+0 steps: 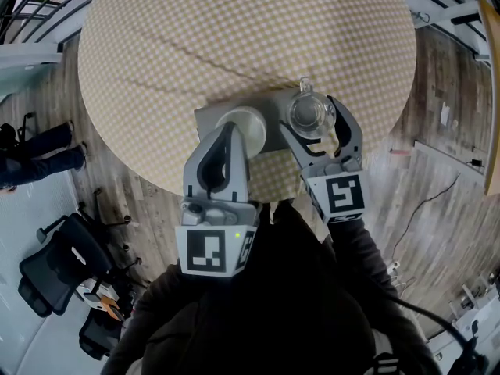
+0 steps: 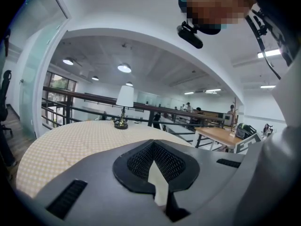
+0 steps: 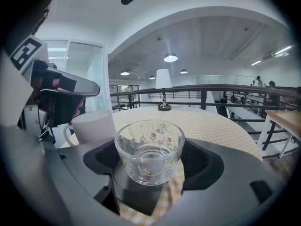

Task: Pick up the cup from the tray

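A clear glass cup [image 1: 311, 113] with small flower prints sits at the right end of a grey tray [image 1: 208, 116] on the round checked table [image 1: 234, 37]. My right gripper [image 1: 309, 117] is shut on the glass cup [image 3: 149, 149], its black pads pressing both sides, with the tray [image 3: 136, 197] showing beneath. A white mug [image 1: 244, 126] stands on the tray just left of it, also in the right gripper view [image 3: 92, 126]. My left gripper [image 1: 227, 130] hovers by the white mug, shut with nothing held; in the left gripper view [image 2: 155, 169] its pads meet.
The tray lies at the table's near edge, by my body. A small table lamp [image 2: 123, 108] stands at the far side of the table [image 3: 163, 92]. Office chairs [image 1: 58, 264] and a person's legs [image 1: 39, 153] are on the floor at left. A railing runs behind the table.
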`<state>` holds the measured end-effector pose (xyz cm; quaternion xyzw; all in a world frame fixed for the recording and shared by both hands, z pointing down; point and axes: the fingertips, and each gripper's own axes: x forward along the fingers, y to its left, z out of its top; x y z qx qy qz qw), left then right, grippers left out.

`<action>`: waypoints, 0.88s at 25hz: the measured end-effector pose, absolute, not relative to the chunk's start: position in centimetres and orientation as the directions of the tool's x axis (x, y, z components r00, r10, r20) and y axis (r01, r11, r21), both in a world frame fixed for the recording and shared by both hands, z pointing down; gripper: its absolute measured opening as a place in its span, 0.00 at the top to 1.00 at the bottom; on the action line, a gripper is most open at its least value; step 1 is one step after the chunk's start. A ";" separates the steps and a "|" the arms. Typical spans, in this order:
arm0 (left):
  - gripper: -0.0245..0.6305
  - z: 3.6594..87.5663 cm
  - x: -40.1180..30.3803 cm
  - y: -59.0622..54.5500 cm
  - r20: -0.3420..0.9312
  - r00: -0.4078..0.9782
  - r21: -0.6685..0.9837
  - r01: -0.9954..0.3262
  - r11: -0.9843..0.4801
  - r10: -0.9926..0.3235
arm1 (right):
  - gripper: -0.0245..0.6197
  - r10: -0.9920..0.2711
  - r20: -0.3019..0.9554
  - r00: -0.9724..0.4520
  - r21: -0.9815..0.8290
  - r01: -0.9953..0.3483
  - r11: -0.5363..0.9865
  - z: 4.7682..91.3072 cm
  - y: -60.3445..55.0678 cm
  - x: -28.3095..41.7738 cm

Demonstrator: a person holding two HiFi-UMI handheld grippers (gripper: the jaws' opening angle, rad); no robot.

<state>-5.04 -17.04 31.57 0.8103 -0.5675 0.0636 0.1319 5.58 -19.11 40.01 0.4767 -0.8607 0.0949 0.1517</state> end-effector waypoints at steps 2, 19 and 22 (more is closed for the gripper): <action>0.96 31.3 -5.1 -17.2 0.248 0.354 0.147 -0.934 -0.327 -0.902 | 0.41 -0.800 0.348 -0.489 -0.019 -0.857 0.516 39.7 -19.3 5.7; 0.96 29.9 -6.9 -19.2 0.239 0.367 0.141 -0.929 -0.342 -0.899 | 0.41 -0.855 0.362 -0.372 -0.048 -0.923 0.381 39.6 -21.2 9.3; 0.96 29.3 -7.8 -19.4 0.223 0.359 0.134 -0.932 -0.336 -0.906 | 0.41 -0.857 0.374 -0.354 -0.051 -0.931 0.361 39.8 -21.3 9.5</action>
